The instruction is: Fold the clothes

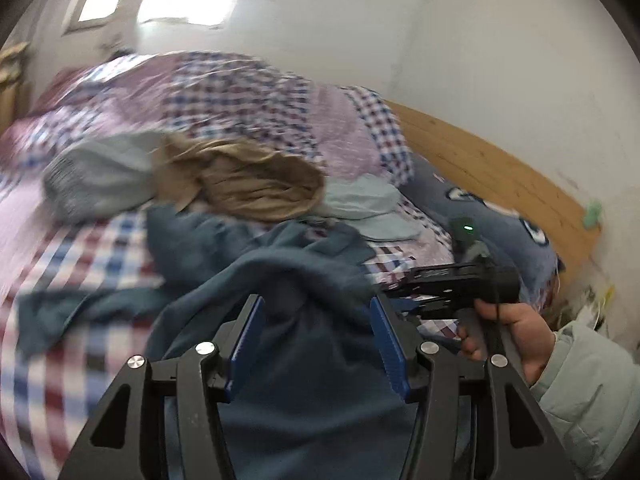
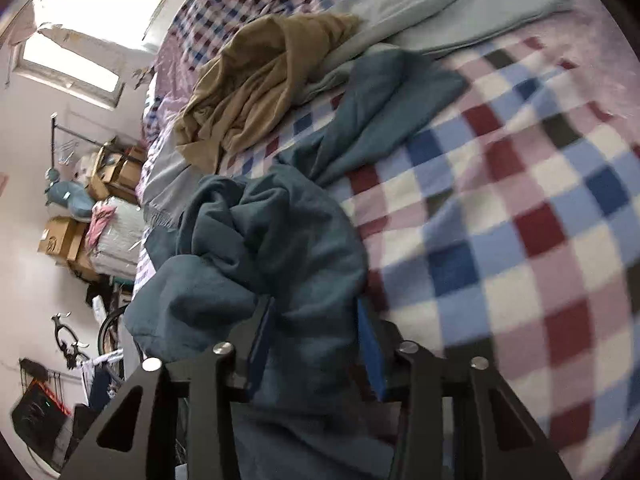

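Left gripper (image 1: 316, 334) stands half spread over the teal garment (image 1: 280, 272) bunched on the near checked bedspread (image 1: 68, 264), while right gripper (image 2: 316, 340) pinches a fold of it.

Teal garment (image 2: 256, 248) is seen crumpled on checked bed, one part stretched flat twd the tan garment (image 2: 256, 80), which is bunched in a heap. Pale grey-green clothes (image 2: 460, 8) are spread behind it, partly flat.
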Available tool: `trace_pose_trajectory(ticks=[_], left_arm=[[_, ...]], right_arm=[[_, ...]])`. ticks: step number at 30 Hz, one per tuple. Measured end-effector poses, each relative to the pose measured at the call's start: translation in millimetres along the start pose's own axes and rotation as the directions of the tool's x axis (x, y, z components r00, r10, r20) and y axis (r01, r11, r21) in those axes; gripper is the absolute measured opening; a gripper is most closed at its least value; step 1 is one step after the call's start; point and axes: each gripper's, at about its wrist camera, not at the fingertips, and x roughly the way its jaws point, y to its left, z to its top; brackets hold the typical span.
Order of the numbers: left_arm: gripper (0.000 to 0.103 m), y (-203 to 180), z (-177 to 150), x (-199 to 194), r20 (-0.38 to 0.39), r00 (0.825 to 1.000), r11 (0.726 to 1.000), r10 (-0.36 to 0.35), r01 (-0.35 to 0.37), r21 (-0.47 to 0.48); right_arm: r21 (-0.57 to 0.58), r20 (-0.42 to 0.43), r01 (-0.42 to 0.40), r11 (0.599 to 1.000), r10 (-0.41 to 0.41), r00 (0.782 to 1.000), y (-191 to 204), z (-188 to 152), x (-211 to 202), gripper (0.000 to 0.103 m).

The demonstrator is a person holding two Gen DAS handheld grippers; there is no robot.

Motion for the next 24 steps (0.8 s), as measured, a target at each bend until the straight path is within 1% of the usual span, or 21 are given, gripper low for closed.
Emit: trace_pose_trajectory(ticks=[1,3,6,7,8,11,12,13,14,17,18,19,20,21,22,23,24], left_arm=[[0.058,-5.4,3.9,8.9,0.000,1.000,1.000,-0.022,0.022,0.021],[0.058,-16.3,11.7,26.7,-0.001,0.998,0.996,-0.066,0.066,0.064],[0.058,-27.2,16.9,49.7,-0.004,0.995,0.989,-0.099,0.099,0.111],[0.058,-30.1,18.5,55.4,0.002,0.996,0.988,-0.085,0.084,0.130],[0.058,-33.1,20.7,59.7,0.007,0.996,0.986,-0.088,0.086,0.145],[0.058,-37.8,26.4,65.8,0.017,0.994,0.981,-0.111,0.107,0.162],[0.058,-39.7,28.3,66.8,0.028,0.994,0.979,-0.109,0.102,0.174],[0.058,-42.5,29.9,68.4,0.046,0.995,0.979,-0.084,0.073,0.193],[0.058,-45.0,31.5,70.8,0.061,0.997,0.978,-0.055,0.041,0.206],[0.058,-46.3,32.8,73.3,0.084,0.996,0.977,-0.034,0.015,0.214],[0.058,-47.4,31.4,74.3,0.101,0.995,0.973,-0.009,-0.014,0.230],[0.057,-47.8,29.8,77.1,0.112,0.993,0.966,0.046,-0.073,0.250],[0.040,-48.2,28.2,79.8,0.124,0.987,0.954,0.101,-0.131,0.270],[0.022,-46.3,27.8,81.5,0.129,0.984,0.952,0.124,-0.154,0.265],[0.006,-36.1,30.1,80.1,0.135,0.982,0.963,0.130,-0.157,0.220],[0.005,-25.8,32.5,78.5,0.141,0.981,0.972,0.135,-0.159,0.175],[0.005,-11.1,36.7,70.5,0.167,0.977,0.983,0.131,-0.150,0.106]], right_arm=[[-0.024,0.007,0.001,1.000,-0.001,1.000,4.1,3.3,1.2,0.003],[-0.099,0.063,0.011,0.995,-0.005,0.998,22.4,12.3,-6.0,0.002],[-0.212,0.161,-0.054,0.976,0.090,0.983,64.7,27.4,-35.4,0.002],[-0.251,0.191,-0.073,0.965,0.123,0.974,78.8,32.5,-45.2,0.002],[-0.290,0.219,-0.090,0.953,0.157,0.963,92.9,37.5,-55.0,0.002],[-0.363,0.241,-0.131,0.923,0.229,0.943,125.8,43.3,-69.2,0.002],[-0.384,0.241,-0.144,0.912,0.250,0.938,135.4,43.8,-72.0,0.002],[-0.402,0.244,-0.158,0.902,0.272,0.931,144.4,43.6,-72.3,0.002],[-0.402,0.237,-0.173,0.899,0.284,0.929,148.2,42.2,-71.8,0.002],[-0.404,0.218,-0.209,0.890,0.316,0.923,158.0,37.7,-67.6,0.002],[-0.403,0.207,-0.225,0.887,0.328,0.922,160.4,37.1,-63.4,0.002],[-0.402,0.195,-0.241,0.883,0.340,0.920,162.8,36.5,-59.2,0.002],[-0.407,0.186,-0.250,0.878,0.348,0.919,167.4,35.0,-55.9,0.002],[-0.413,0.177,-0.259,0.873,0.356,0.918,171.9,33.5,-52.5,0.003],[-0.423,0.166,-0.267,0.866,0.364,0.916,176.1,31.1,-49.2,0.003],[-0.430,0.162,-0.279,0.858,0.378,0.912,179.2,29.4,-48.4,0.003],[-0.438,0.158,-0.290,0.851,0.391,0.907,182.2,27.8,-47.7,0.005]])
